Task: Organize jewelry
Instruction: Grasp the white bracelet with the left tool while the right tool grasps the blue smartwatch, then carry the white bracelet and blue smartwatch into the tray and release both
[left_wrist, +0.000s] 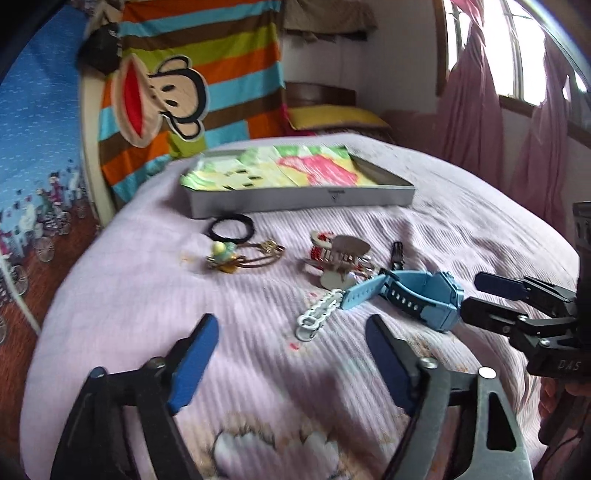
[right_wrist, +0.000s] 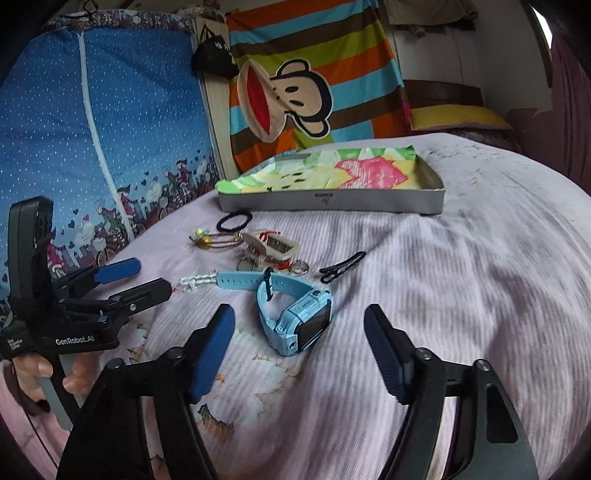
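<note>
Spread right claw (right_wrist: 299, 325); beyond, tray (right_wrist: 332, 203) holds colourful cloth (right_wrist: 332, 171).

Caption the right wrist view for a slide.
Open right gripper poised over a blue watch on the bed, tray beyond.

A bed (right_wrist: 461, 277) spread with a ribbed lilac cover fills the room. Beyond its far edge hangs a striped cloth (right_wrist: 314, 74) in orange, brown, turquoise and green, printed with a wide-mouthed cartoon monkey. A blue dotted fabric wardrobe (right_wrist: 92, 110) with a white zip stands off the left edge. Daylight enters through a window (left_wrist: 517, 48) hung with pink curtains (left_wrist: 469, 110); a yellow cushion (left_wrist: 332, 116) lies by the white wall.
</note>
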